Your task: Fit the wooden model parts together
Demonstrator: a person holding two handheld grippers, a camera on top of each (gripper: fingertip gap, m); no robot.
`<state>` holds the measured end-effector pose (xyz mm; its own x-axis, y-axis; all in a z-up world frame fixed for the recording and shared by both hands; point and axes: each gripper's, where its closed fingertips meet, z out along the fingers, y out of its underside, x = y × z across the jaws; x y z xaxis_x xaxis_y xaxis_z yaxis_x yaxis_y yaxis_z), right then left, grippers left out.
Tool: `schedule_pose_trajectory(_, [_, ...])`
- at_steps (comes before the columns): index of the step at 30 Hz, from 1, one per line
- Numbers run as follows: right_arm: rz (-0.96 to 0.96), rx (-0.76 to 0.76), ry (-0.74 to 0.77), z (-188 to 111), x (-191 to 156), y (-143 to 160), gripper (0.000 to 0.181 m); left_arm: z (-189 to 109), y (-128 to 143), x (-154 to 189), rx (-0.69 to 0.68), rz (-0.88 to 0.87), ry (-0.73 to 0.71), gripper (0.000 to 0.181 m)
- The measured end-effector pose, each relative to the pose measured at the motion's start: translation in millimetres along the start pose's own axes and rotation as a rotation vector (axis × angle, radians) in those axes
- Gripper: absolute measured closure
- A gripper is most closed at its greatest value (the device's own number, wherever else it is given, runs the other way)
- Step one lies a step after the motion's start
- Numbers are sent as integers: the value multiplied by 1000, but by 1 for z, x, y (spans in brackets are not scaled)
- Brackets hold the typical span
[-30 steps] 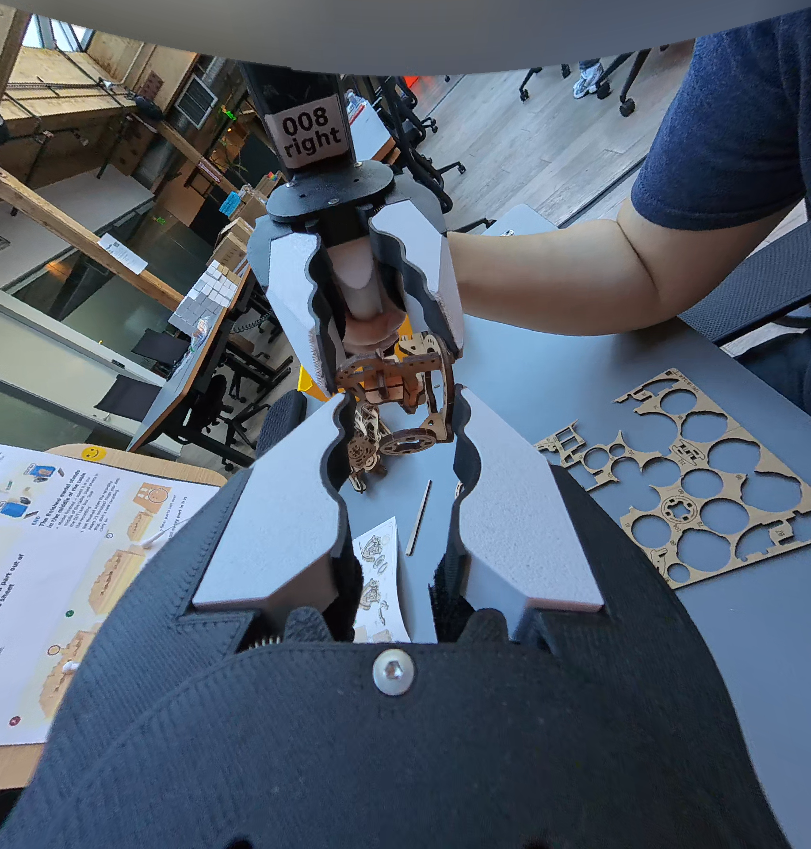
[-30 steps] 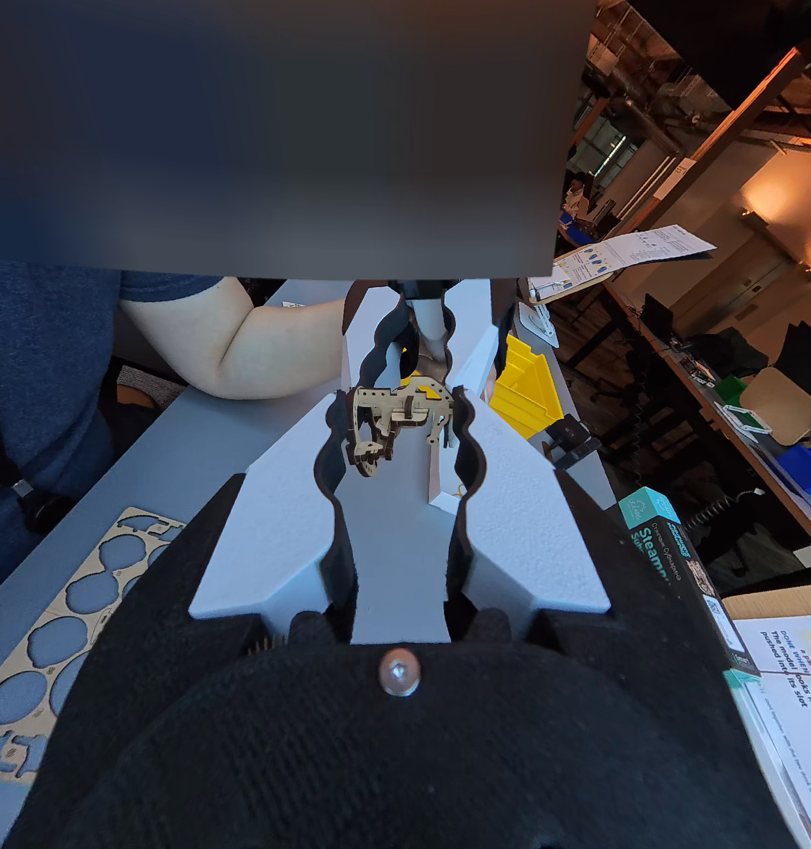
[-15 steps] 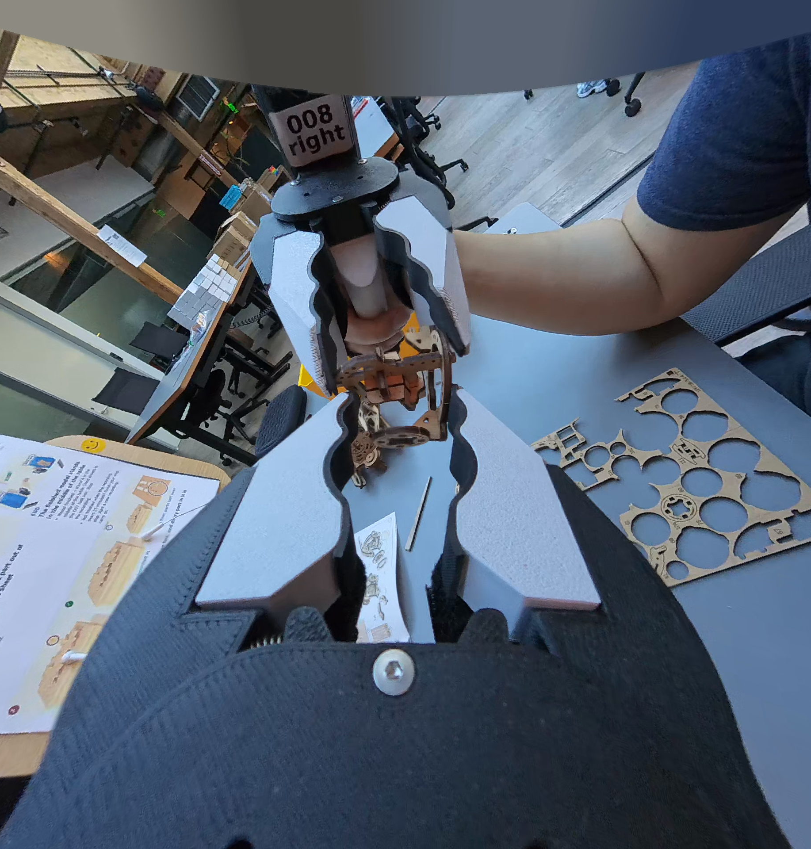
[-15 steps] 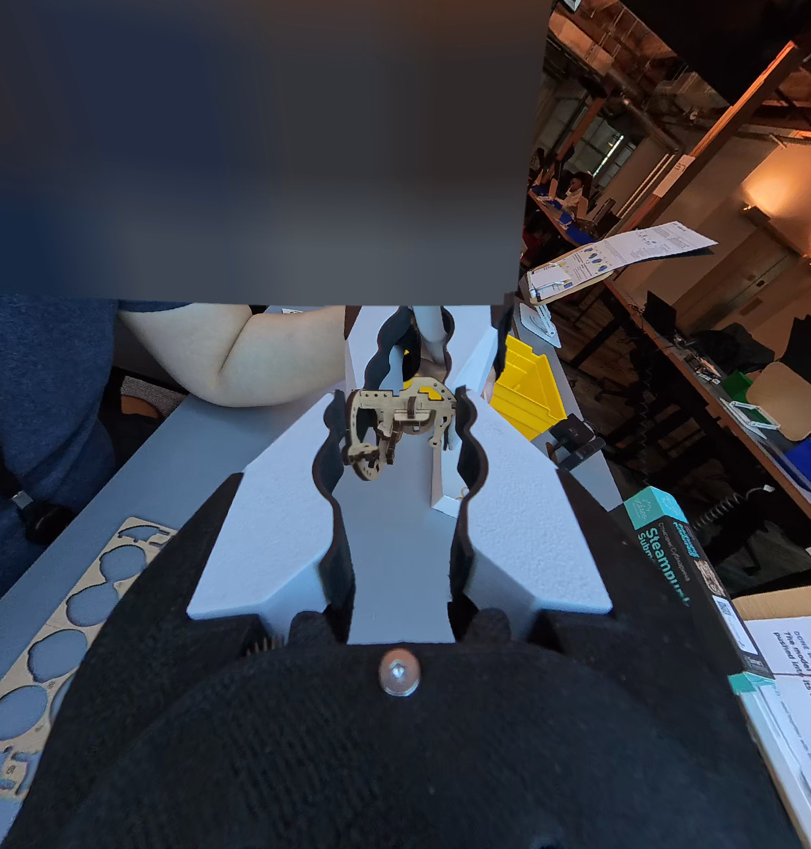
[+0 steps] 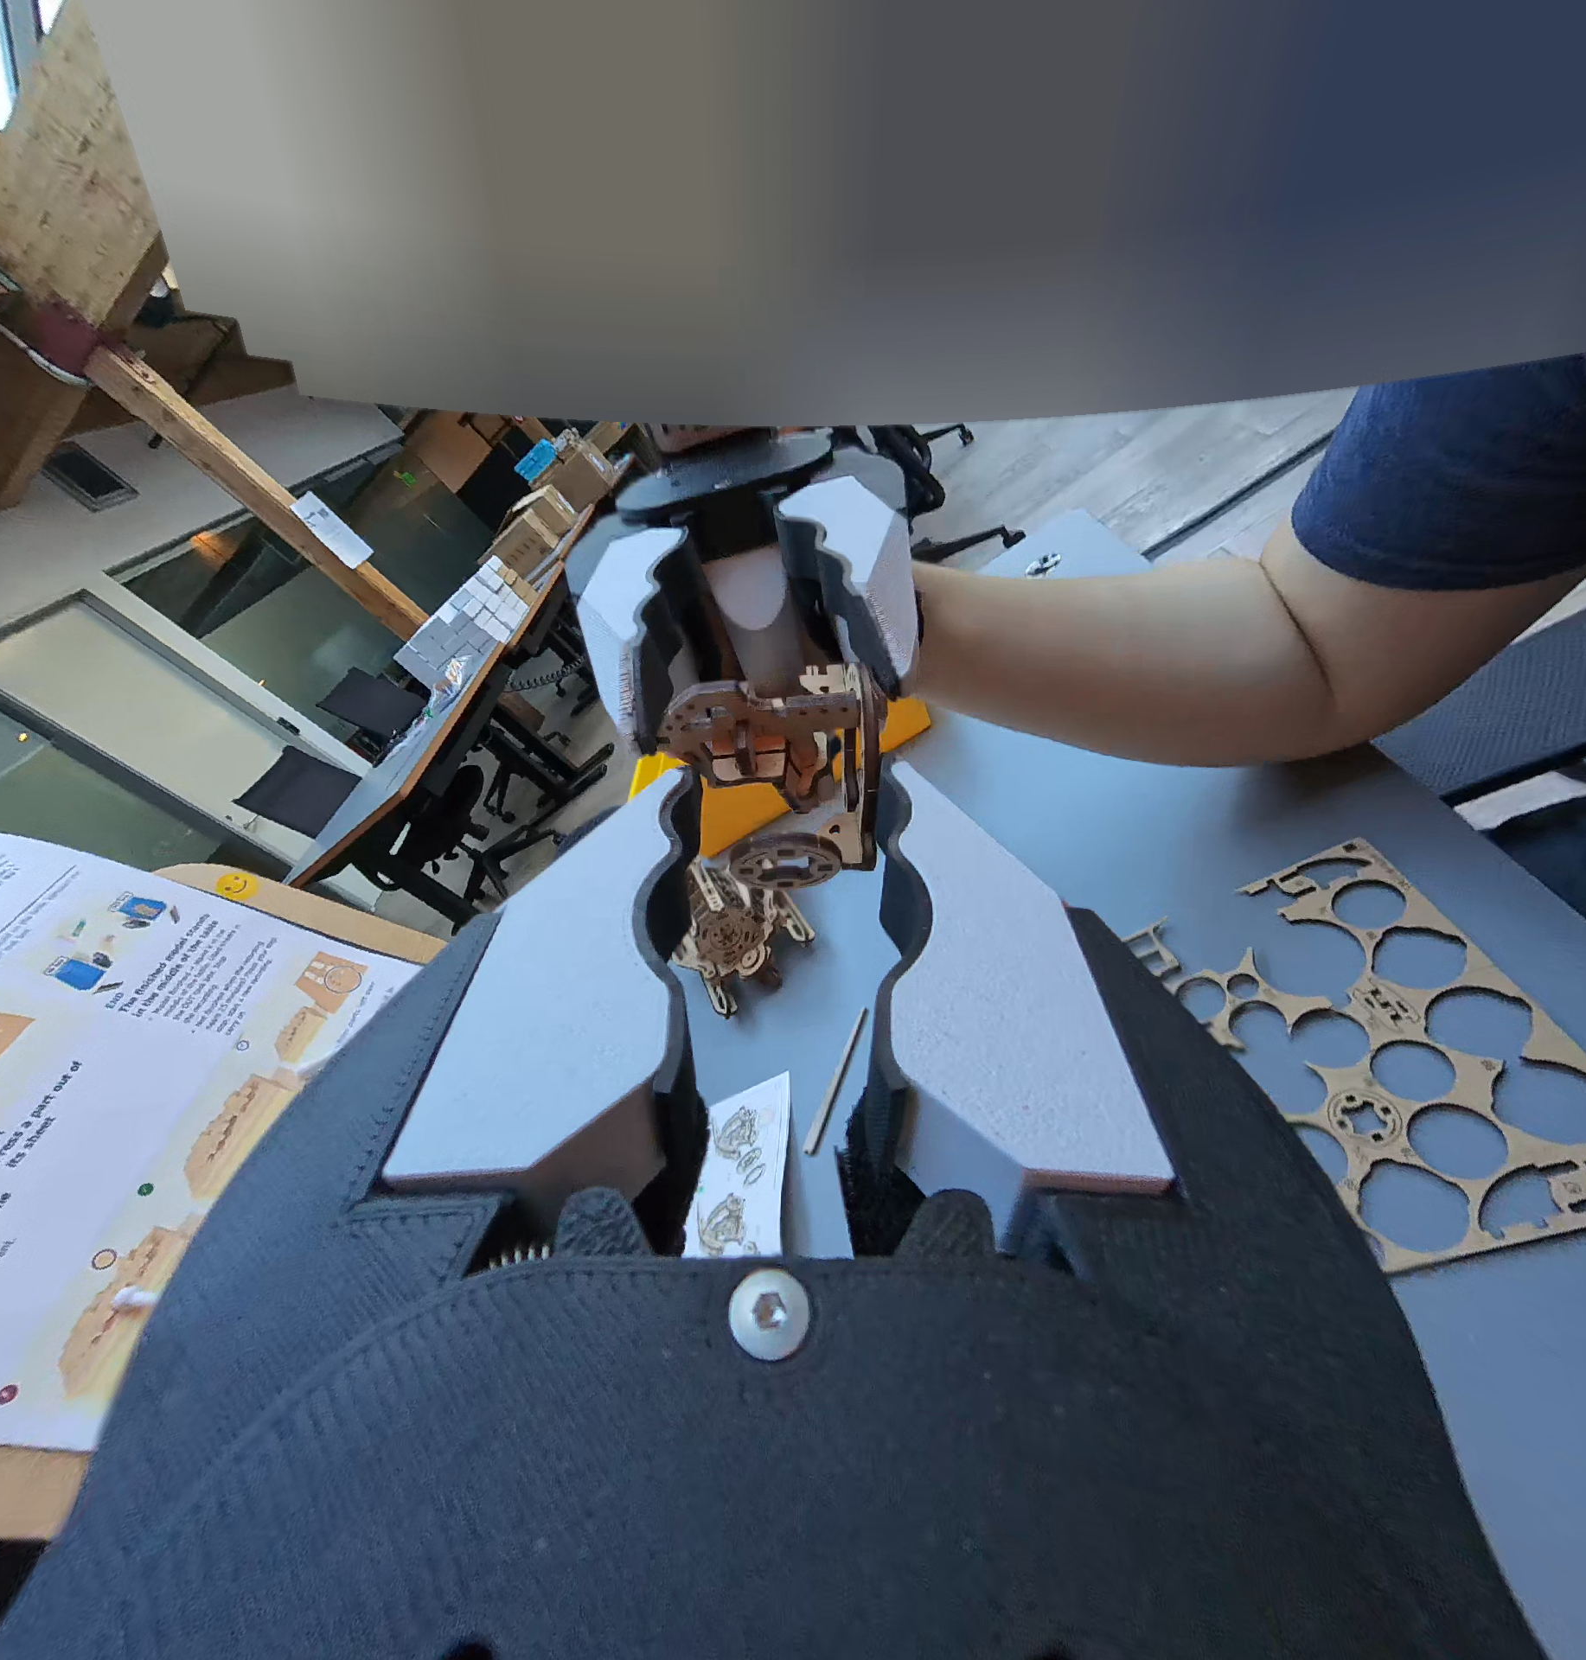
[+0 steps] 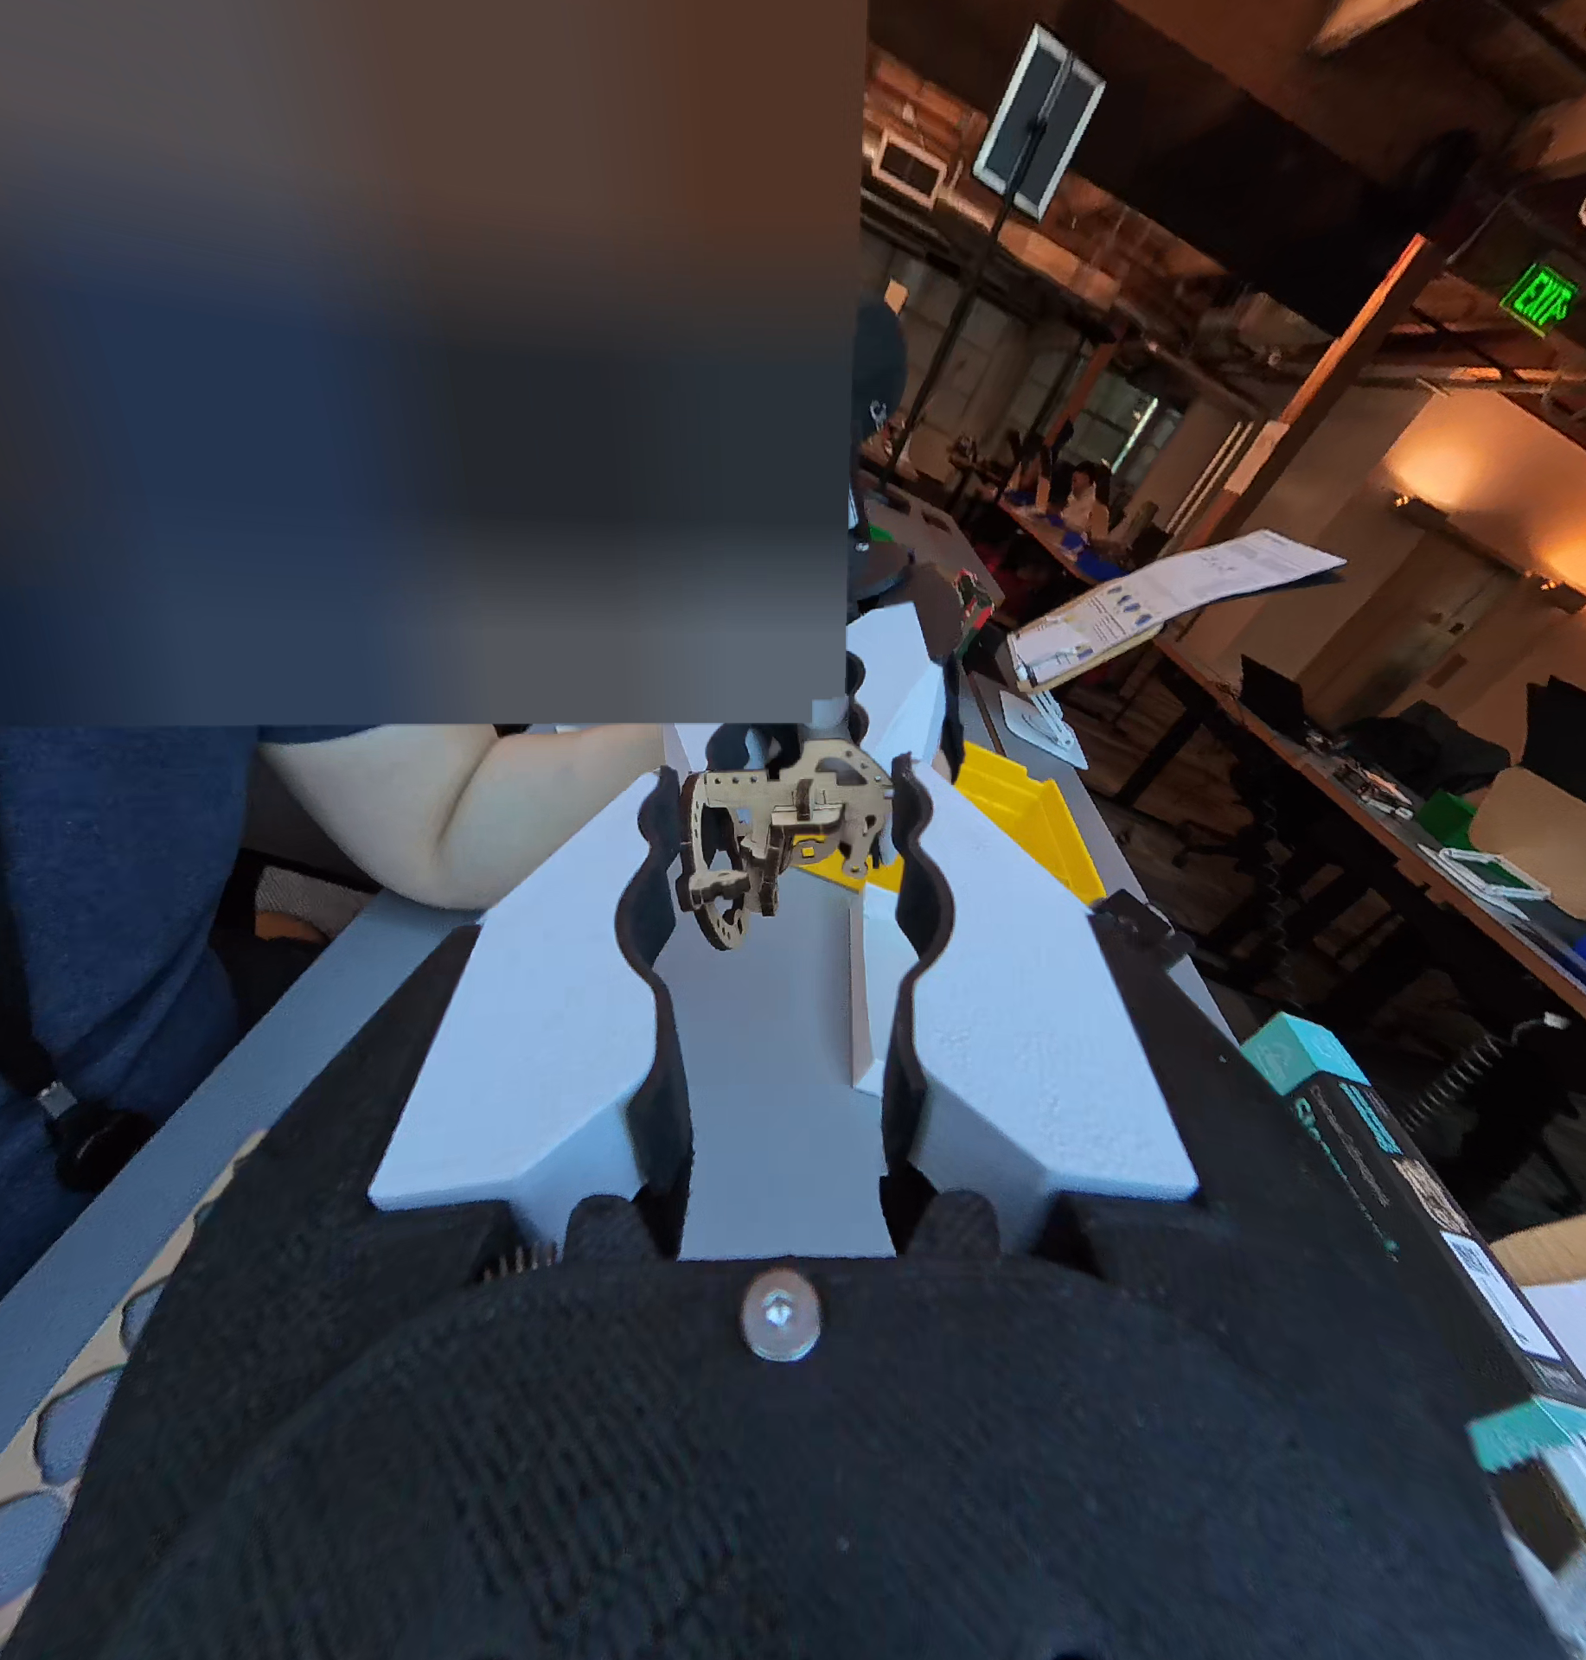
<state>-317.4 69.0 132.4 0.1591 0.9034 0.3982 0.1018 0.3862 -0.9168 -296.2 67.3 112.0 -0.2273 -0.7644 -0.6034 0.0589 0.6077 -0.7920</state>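
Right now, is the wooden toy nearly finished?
Partly. One wooden frame with a gear wheel is already slotted together and held in the air between both tongs, left and right. A second small assembly and a loose stick lie on the table, not yet joined. The punched sheet looks mostly emptied.

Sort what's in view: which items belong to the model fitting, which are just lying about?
In the job:
- wooden sub-assembly, held between both tools' tips
- left tool
- right tool
- second wooden model piece on the table
- thin wooden stick
- instruction sheet

Lying about:
- punched-out wooden sheet
- yellow bin
- teal-and-black box
- clipboard
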Motion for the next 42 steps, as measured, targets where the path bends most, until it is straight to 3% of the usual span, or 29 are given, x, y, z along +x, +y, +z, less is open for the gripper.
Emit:
schedule_pose_trajectory(6, [75, 157, -18, -2, 8, -11, 133, -1, -6, -11, 52, -56, -39, 147])
schedule_pose_trajectory(18, [-99, -55, 81, -7, 10, 9, 134, -1, 4, -9, -49, -12, -54, 150])
schedule_pose_trajectory(24, [-27, -39, 86, -8, 16, 9, 135, -1, 4, -12, -43, -45, -61, 151])
schedule_pose_trajectory(33, [238, 122, 65, -7, 33, -2, 135, -6, -3, -29, 16, -156, -123, 151])
schedule_pose_trajectory(42, [288, 182, 66, -7, 40, -3, 135, -12, -11, -40, 82, -237, -159, 147])
